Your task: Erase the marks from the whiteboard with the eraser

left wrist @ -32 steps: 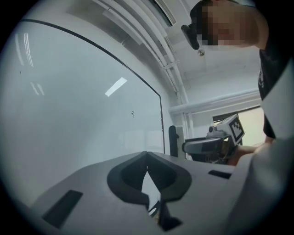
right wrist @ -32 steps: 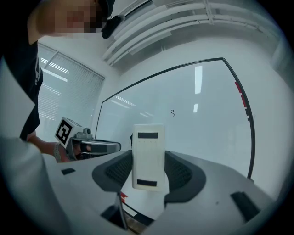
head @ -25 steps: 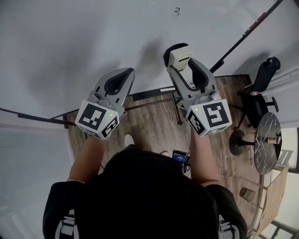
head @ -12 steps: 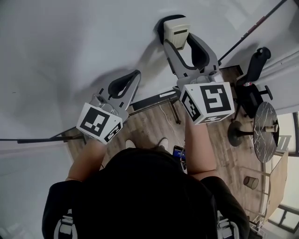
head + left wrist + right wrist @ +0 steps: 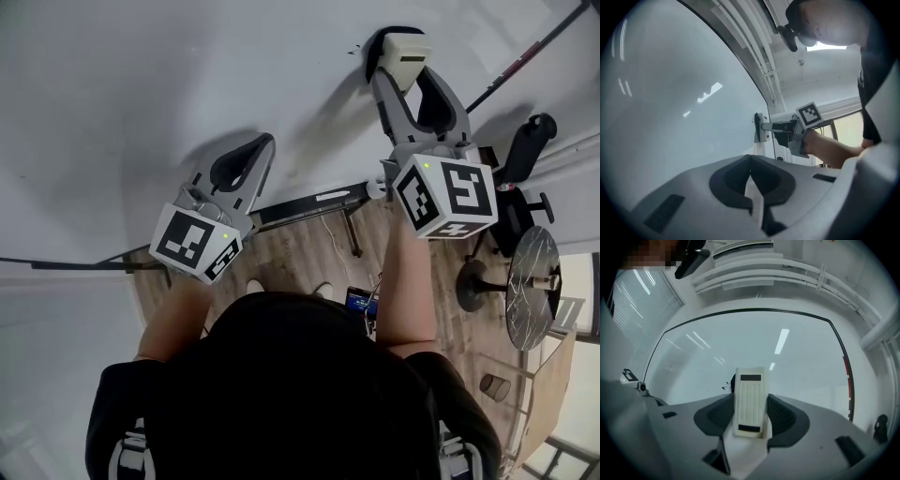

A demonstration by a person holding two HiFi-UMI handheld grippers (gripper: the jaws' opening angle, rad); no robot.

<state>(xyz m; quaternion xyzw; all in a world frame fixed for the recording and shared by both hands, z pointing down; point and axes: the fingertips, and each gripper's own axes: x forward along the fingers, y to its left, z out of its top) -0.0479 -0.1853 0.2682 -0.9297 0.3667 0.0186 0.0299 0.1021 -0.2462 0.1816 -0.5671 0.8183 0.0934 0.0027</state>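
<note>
The whiteboard [image 5: 141,84] fills the upper head view. My right gripper [image 5: 405,49] is shut on a cream eraser [image 5: 403,52], whose dark felt face presses flat on the board. A small black mark [image 5: 354,50] shows just left of the eraser's edge; part of it may be hidden under the eraser. In the right gripper view the eraser [image 5: 750,399] stands between the jaws, with the mark [image 5: 725,386] peeking out at its left. My left gripper [image 5: 255,148] is shut and empty, lower left, close to the board. The left gripper [image 5: 750,161] view shows the eraser [image 5: 758,127] against the board.
The board's tray [image 5: 309,202] runs below the grippers. At the right stand a black office chair [image 5: 525,155] and a round dark table [image 5: 532,286] on wood floor. The board's dark frame edge [image 5: 520,52] crosses the top right corner.
My right gripper has carried the eraser up the board and then to the right, up to the small mark. The left gripper has hardly moved.
</note>
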